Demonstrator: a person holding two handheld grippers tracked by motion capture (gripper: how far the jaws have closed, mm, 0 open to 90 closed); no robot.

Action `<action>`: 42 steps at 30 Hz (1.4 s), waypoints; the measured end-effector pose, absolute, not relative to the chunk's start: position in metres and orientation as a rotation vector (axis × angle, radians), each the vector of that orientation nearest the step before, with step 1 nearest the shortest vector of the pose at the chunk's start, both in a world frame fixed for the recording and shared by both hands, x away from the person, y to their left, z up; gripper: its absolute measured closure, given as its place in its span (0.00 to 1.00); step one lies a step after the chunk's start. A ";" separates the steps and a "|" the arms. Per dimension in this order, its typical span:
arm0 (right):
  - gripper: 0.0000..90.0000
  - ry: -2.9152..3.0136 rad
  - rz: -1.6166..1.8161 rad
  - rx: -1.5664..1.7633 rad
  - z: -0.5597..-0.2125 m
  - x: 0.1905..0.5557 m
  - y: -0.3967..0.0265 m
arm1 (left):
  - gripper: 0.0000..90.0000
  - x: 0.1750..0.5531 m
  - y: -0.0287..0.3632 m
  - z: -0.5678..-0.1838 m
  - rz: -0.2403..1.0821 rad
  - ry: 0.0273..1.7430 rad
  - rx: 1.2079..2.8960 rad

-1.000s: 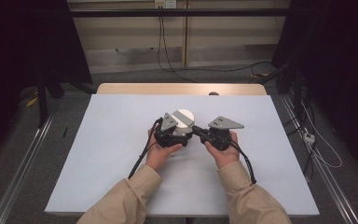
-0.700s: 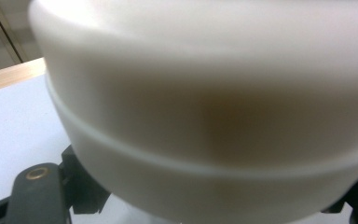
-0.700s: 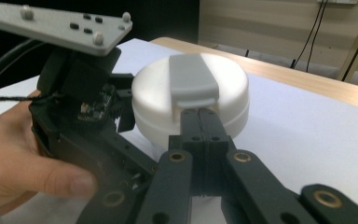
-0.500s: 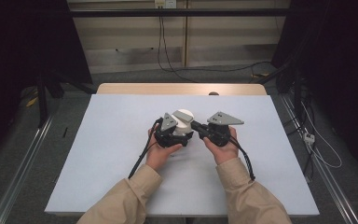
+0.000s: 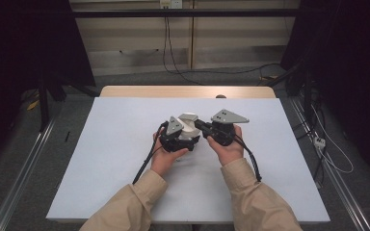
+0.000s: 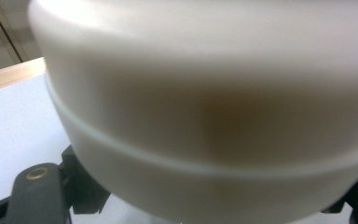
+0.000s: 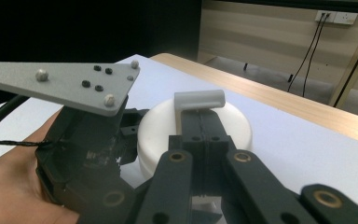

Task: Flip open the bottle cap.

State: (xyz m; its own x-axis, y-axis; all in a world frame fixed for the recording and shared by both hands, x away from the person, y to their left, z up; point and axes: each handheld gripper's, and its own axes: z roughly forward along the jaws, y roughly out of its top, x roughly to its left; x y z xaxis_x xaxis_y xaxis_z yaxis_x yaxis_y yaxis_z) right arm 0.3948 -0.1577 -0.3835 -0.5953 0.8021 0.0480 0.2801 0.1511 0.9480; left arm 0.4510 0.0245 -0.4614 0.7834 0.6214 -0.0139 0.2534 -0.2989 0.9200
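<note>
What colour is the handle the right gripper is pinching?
Light grey handle, on the white container; clearest in the right gripper view.

R gripper (image 5: 200, 126) w/ the grey handle (image 7: 199, 99) pinched has risen a bit vs 1 s ago. It now sits over the white container (image 5: 189, 129), closer to L gripper (image 5: 185, 139).

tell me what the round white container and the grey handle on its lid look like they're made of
Round white container: probably plastic, a smooth matte off-white wall with a moulded ridge around it and soft, even shading. It could be ceramic; the look leaves that open.
Grey handle: likely plastic too, a dull pale grey bar with rounded ends and no metallic glint, pinched in the right tongs.
</note>
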 end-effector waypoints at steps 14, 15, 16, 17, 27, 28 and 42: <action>1.00 1.967 1.424 1.006 -0.378 0.402 -0.153 | 0.21 0.451 0.024 -0.462 0.416 0.670 1.877; 1.00 1.969 1.424 1.002 -0.378 0.402 -0.153 | 0.21 0.451 0.024 -0.462 0.416 0.669 1.877; 1.00 1.974 1.419 1.001 -0.378 0.403 -0.152 | 0.21 0.451 0.024 -0.462 0.418 0.668 1.878; 1.00 1.975 1.414 0.996 -0.378 0.403 -0.152 | 0.21 0.451 0.024 -0.462 0.417 0.669 1.877; 1.00 1.972 1.424 0.993 -0.375 0.407 -0.148 | 0.21 0.451 0.024 -0.462 0.418 0.670 1.878; 1.00 1.972 1.423 0.990 -0.374 0.408 -0.148 | 0.21 0.451 0.024 -0.462 0.417 0.670 1.878; 1.00 1.972 1.407 0.982 -0.372 0.412 -0.144 | 0.21 0.451 0.024 -0.462 0.418 0.670 1.879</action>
State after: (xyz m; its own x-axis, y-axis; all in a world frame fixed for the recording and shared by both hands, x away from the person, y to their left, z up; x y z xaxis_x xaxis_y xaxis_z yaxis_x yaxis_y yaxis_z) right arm 0.4121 -0.1443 -0.3719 -0.6013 0.7990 -0.0028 0.2572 0.1969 0.9461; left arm 0.4511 0.0240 -0.4616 0.7824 0.6225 -0.0195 0.2566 -0.2936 0.9208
